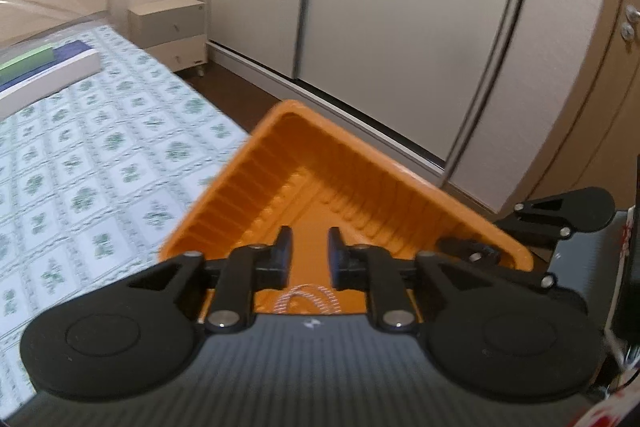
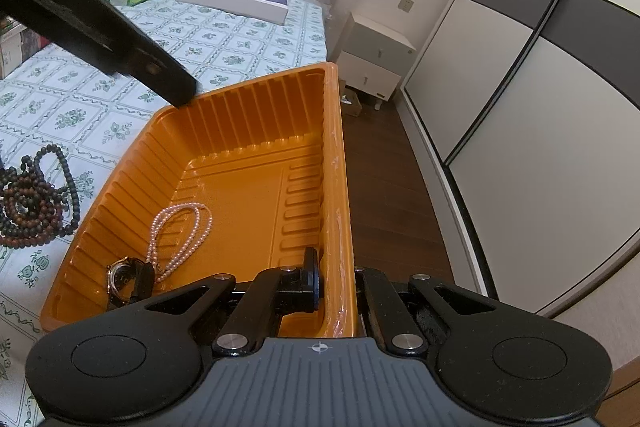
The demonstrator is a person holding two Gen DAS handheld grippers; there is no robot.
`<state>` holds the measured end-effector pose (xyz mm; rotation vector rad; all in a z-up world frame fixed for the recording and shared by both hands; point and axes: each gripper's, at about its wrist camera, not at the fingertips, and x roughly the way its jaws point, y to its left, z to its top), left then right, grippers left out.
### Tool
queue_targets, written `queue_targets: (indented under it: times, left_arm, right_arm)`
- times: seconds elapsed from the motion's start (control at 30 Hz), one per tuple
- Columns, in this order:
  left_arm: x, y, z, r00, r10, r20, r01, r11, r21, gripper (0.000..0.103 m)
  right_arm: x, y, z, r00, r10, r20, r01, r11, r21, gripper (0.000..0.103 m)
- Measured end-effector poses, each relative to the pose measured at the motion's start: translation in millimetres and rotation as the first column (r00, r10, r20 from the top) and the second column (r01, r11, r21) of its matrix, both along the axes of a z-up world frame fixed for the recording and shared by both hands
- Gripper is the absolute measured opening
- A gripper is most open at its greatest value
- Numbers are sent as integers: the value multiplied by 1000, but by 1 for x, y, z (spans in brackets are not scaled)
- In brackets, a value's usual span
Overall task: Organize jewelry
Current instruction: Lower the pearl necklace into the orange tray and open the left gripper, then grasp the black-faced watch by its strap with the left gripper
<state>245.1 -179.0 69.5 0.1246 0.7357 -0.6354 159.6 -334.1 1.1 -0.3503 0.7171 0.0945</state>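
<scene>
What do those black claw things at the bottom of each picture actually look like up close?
Each is a handheld tool in matte black plastic. The left gripper and right gripper share one design: two flat fingers on jointed link arms with silver pivot pins, two large round discs at the sides, and a ribbed dark grey body between them bearing a small white crosshair mark. No hand or sleeve shows.

Left gripper (image 1: 310, 251) parted over orange tray (image 1: 320, 163), pearl strand (image 1: 308, 301) beneath, patterned bedspread (image 1: 100, 155)

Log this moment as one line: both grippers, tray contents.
left hand-held gripper: open, over orange tray | right hand-held gripper: shut on tray wall | in tray: pearl necklace, watch | on bed: dark bead strands
</scene>
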Motion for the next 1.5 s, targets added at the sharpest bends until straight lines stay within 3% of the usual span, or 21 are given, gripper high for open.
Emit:
queue_targets:
  times: [0.1, 0.17, 0.3, 0.47, 0.53, 0.63, 0.73, 0.9, 1.1, 1.33, 1.4, 1.5]
  left_arm:
    - [-2, 36, 4, 998, 69, 5, -69, 998, -7, 28]
    - [-5, 67, 5, 992, 127, 13, -127, 992, -6, 38]
    - [-15, 131, 5, 967, 253, 27, -253, 967, 15, 46]
    - [-41, 214, -6, 902, 430, 34, -432, 900, 54, 62]
    - [-51, 239, -15, 872, 488, 32, -489, 869, 69, 64]
    - [-67, 265, -30, 829, 558, 34, -559, 824, 96, 65]
    - [-82, 276, -50, 809, 587, 21, -586, 804, 103, 70]
    - [-95, 262, -86, 830, 557, 38, -555, 816, 165, 72]
    - [-100, 233, -115, 875, 481, 55, -482, 857, 179, 74]
    - [-98, 229, -124, 878, 477, 41, -476, 864, 165, 73]
    - [-98, 230, -127, 878, 478, 33, -476, 864, 163, 70]
    - [-99, 230, -130, 883, 469, 24, -467, 872, 149, 57]
  right_arm:
    - [-1, 1, 0, 1000, 1, 3, -1, 1000, -1, 3]
    - [-2, 2, 0, 1000, 1, 4, -1, 1000, 0, 3]
    - [-3, 2, -1, 1000, 2, 5, -2, 1000, -4, 3]
    - [-1, 1, -5, 1000, -5, -1, 5, 1000, -8, 3]
    - [1, 1, -5, 1000, -7, -4, 7, 1000, -7, 3]
    - [3, 2, -5, 1000, -7, -7, 7, 1000, -7, 3]
    - [4, 1, -6, 1000, -11, -11, 11, 1000, -4, 3]
    - [4, 2, -6, 1000, -12, -11, 12, 1000, -7, 3]
    - [4, 2, -6, 1000, -13, -11, 12, 1000, -9, 3]
    - [4, 2, -7, 1000, -18, -12, 18, 1000, -8, 3]
    - [4, 2, -7, 1000, -18, -12, 17, 1000, -10, 3]
    - [4, 2, -7, 1000, -19, -13, 19, 1000, -10, 3]
